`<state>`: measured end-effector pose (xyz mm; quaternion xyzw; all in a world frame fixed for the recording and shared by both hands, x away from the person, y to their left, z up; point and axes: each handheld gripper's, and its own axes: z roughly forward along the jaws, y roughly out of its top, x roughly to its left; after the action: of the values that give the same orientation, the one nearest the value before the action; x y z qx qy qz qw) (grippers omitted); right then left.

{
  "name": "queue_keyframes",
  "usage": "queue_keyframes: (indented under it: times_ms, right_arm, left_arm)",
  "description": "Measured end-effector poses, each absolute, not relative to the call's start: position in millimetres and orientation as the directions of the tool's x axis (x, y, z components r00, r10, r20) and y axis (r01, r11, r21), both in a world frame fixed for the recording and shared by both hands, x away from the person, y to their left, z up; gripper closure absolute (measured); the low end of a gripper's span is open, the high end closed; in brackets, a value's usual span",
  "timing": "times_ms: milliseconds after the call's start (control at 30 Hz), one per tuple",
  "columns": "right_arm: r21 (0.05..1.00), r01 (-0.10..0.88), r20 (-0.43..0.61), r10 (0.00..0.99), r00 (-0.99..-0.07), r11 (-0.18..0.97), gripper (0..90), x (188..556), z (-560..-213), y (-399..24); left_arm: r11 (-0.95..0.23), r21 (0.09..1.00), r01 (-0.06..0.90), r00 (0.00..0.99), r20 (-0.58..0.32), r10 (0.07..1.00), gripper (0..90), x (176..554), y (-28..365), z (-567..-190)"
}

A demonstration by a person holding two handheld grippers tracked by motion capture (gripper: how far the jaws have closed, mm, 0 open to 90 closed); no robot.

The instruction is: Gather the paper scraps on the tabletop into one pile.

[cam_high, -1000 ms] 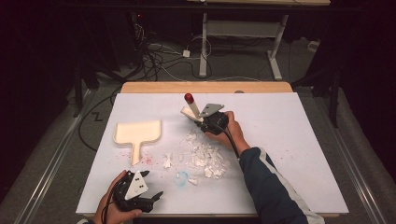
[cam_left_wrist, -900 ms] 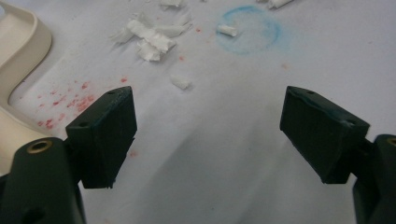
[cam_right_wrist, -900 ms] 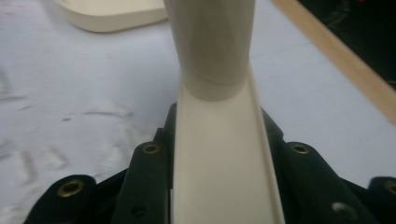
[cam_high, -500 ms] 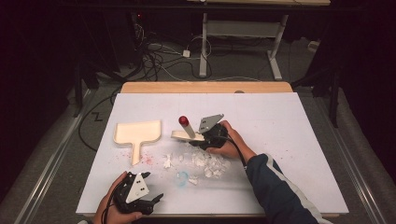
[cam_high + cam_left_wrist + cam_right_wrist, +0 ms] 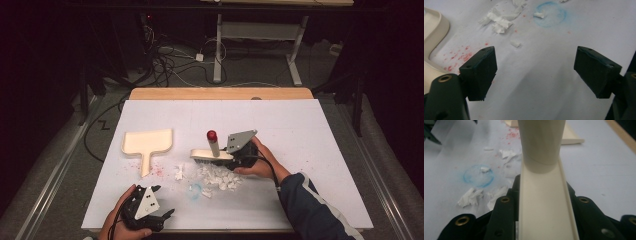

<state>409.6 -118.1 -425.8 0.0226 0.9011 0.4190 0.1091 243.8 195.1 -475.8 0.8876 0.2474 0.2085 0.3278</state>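
Right gripper [image 5: 235,156], held in the person's right hand, is clamped on a cream brush [image 5: 212,155]; in the right gripper view the brush's flat back [image 5: 544,210] runs straight up between the black jaws, with its round handle rising ahead. From the high view the brush sits just above the pile of white paper scraps [image 5: 220,178] near the middle of the white table [image 5: 310,150], bristles down towards them, and the handle ends in a red cap [image 5: 212,134] pointing up and slightly left. Whether the bristles touch the scraps I cannot tell.

Left gripper [image 5: 159,216] rests at the near edge of the table in the person's left hand, jaws spread wide with nothing between them; the left gripper view shows bare table between the two pads, and a few scraps [image 5: 499,21] further off.

A cream dustpan [image 5: 147,143] lies flat to the left of the brush, well apart from it, its handle pointing towards the near edge. Red speckles [image 5: 159,170] mark the table beside that handle, and a faint blue ring [image 5: 196,188] lies at the left edge of the scrap pile.
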Motion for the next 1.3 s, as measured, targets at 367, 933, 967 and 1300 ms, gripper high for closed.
queue_keyframes:
  times_ms: [367, 933, 967, 1300]
  right_arm:
    - [0.806, 0.061, -0.215, 0.388, -0.896, 0.589, 68.1, 392.1, -398.6, -158.4]
    - [0.739, 0.301, -0.259, 0.667, -0.698, 0.602, 68.2, 356.6, -432.7, -200.1]
    - [0.734, 0.306, -0.255, 0.663, -0.704, 0.607, 68.2, 356.9, -436.2, -199.1]
    - [0.741, 0.271, -0.214, 0.599, -0.771, 0.614, 67.9, 341.3, -443.3, -168.8]
  left_arm:
    - [-0.672, 0.684, 0.284, 0.791, 0.229, 0.568, 17.6, 242.8, 193.9, -474.3]
    - [-0.65, 0.709, 0.273, 0.773, 0.241, 0.587, 17.6, 243.9, 195.2, -467.4]
    - [-0.651, 0.709, 0.271, 0.774, 0.241, 0.585, 17.6, 244.1, 194.8, -467.3]
    - [-0.646, 0.713, 0.273, 0.777, 0.232, 0.585, 17.6, 243.8, 195.6, -467.7]
